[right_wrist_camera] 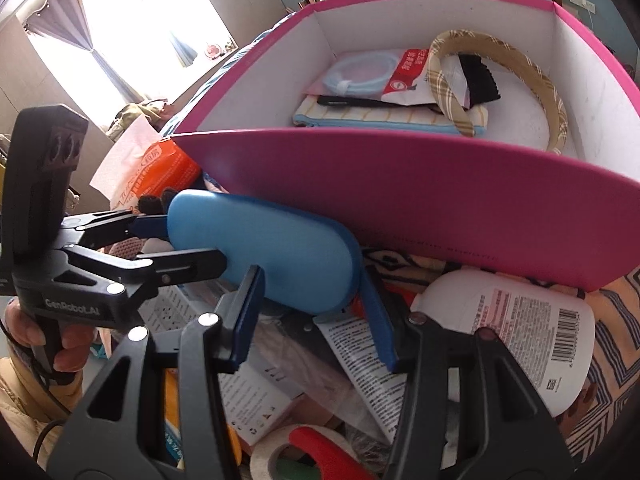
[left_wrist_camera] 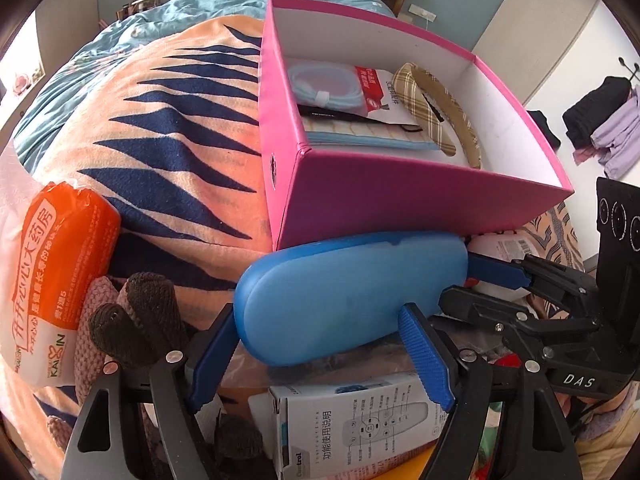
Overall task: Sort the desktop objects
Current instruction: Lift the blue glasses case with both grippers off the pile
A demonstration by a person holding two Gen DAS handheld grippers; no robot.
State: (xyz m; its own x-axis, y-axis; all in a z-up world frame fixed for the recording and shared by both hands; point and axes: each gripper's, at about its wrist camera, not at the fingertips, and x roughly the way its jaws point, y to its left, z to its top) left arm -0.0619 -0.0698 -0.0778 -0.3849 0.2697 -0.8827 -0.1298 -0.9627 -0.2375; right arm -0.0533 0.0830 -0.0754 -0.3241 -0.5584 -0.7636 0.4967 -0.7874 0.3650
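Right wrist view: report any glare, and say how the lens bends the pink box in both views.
Right wrist view: the window is blown out white; the pink box front edge bows. Left wrist view: even light, no glare, pink box walls curve; dark corners.

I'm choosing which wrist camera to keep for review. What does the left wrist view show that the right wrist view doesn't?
Only the left wrist view: knitted gloves beside the orange pharmacy bag, and a white remote-control box.

Only the right wrist view: a white bottle's barcode label, a tape roll, a bright window, the person's hand.

Both: the blue case with the left tool and right tool on it, and the pink box holding a plaid headband and a cable packet.
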